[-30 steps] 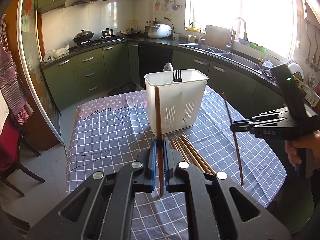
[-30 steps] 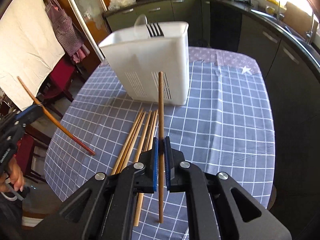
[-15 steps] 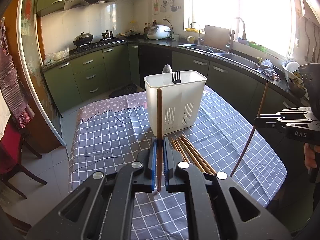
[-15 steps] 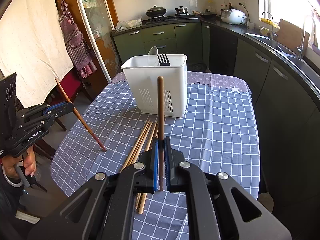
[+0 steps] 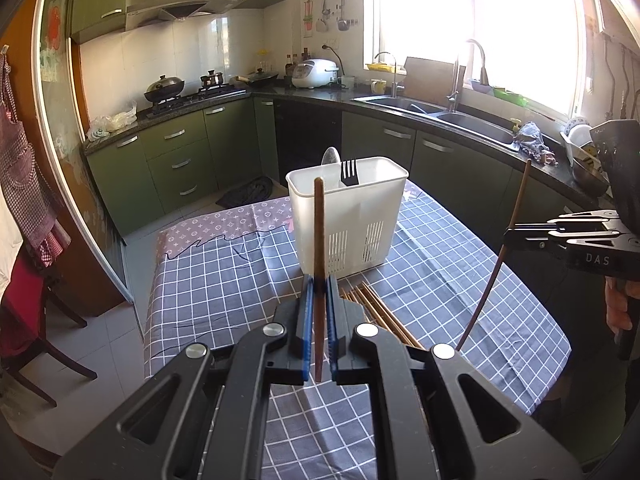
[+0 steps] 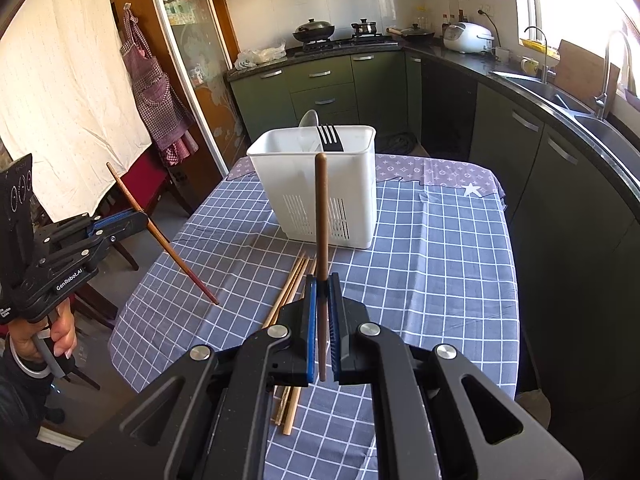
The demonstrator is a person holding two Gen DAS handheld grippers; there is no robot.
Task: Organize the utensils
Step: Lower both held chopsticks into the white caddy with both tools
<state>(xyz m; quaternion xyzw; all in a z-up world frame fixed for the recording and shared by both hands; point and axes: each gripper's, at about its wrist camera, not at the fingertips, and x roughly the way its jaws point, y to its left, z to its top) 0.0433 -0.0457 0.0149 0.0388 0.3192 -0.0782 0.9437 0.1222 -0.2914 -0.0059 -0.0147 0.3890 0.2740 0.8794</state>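
A white utensil holder [image 5: 347, 216] [image 6: 320, 184] stands on the checked tablecloth with a black fork [image 5: 349, 172] and a pale spoon [image 5: 331, 157] in it. My left gripper [image 5: 318, 284] is shut on a dark brown chopstick [image 5: 319, 240], held upright above the table in front of the holder. My right gripper [image 6: 322, 284] is shut on another brown chopstick [image 6: 321, 216], also upright. Each gripper shows in the other's view, the right one [image 5: 510, 236] and the left one [image 6: 140, 220]. Several loose chopsticks [image 5: 380, 312] [image 6: 292, 292] lie on the cloth before the holder.
The table [image 6: 440, 248] has a grey-blue checked cloth; its edges drop off left and right. A red chair [image 5: 24, 320] stands at the left. Green kitchen cabinets [image 5: 180, 160], a stove and a sink [image 5: 420, 106] run along the far walls.
Both grippers have risen and drawn back from the table with their chopsticks. The right gripper's chopstick has tilted from leaning one way to the other in the left view.
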